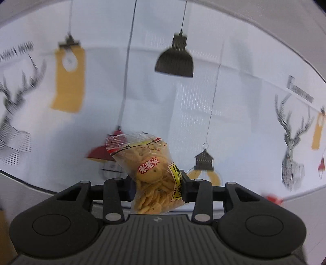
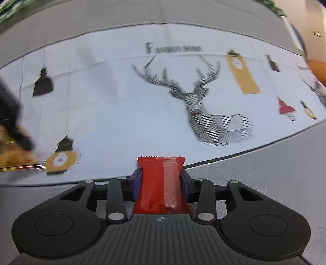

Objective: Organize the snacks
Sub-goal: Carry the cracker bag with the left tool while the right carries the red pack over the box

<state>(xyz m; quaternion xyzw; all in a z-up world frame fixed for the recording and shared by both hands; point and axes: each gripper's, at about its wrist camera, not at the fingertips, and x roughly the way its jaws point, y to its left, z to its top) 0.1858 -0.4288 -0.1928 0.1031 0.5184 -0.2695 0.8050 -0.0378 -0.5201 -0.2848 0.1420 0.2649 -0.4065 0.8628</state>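
In the left wrist view my left gripper (image 1: 155,183) is shut on a clear bag of small yellow crackers (image 1: 149,169) with a red label, held above the printed white tablecloth (image 1: 163,106). In the right wrist view my right gripper (image 2: 161,181) is shut on a red snack packet (image 2: 161,183) with a shiny strip, held over the near edge of the same cloth (image 2: 122,97). At that view's left edge a blurred dark shape (image 2: 12,122) with yellow beneath it looks like the other gripper and its bag.
The white cloth carries prints of deer heads, lamps and yellow tags. It lies on a grey surface (image 2: 264,169) that shows around its edges. Green leaves (image 2: 273,6) show at the far top right.
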